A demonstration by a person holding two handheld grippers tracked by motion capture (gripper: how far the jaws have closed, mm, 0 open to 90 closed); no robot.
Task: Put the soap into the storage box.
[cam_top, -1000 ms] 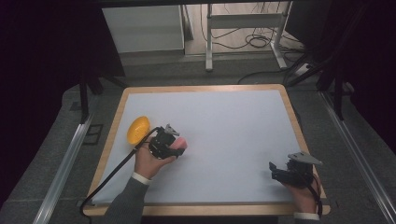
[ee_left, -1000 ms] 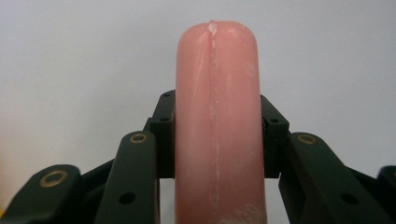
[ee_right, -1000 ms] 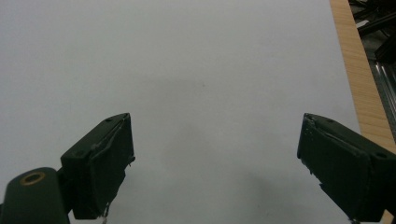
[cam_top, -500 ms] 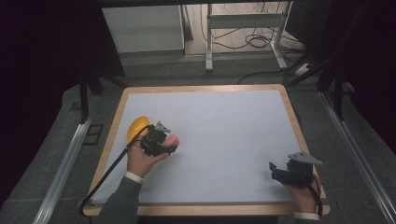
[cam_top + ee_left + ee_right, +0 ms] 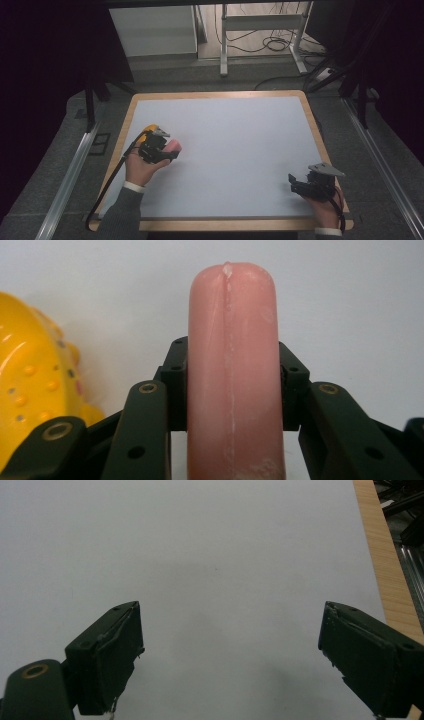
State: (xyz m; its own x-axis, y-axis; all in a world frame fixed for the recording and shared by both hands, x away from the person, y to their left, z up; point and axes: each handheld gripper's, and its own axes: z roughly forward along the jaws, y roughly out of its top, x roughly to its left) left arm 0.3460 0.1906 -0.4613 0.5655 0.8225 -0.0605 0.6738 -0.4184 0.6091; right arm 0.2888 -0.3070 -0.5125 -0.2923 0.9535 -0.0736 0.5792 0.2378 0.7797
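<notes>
The left gripper (image 5: 167,150), clamped on a smooth pink sausage-shaped toy (image 5: 232,370), had been carried forward beside the bumpy yellow plastic fruit (image 5: 30,375), the sausage held clear of the white table (image 5: 240,135); the right gripper (image 5: 230,655) was rested spread and empty.

A counter (image 5: 310,107) with a pale wooden rim and a light grey top sits mid-frame on a dark grey carpeted floor (image 5: 65,200). Metal rails (image 5: 65,175) run along both sides. At the top, a white cabinet (image 5: 152,30), a metal frame's legs (image 5: 260,22) and tangled cables (image 5: 272,45); dark surroundings left and right.
</notes>
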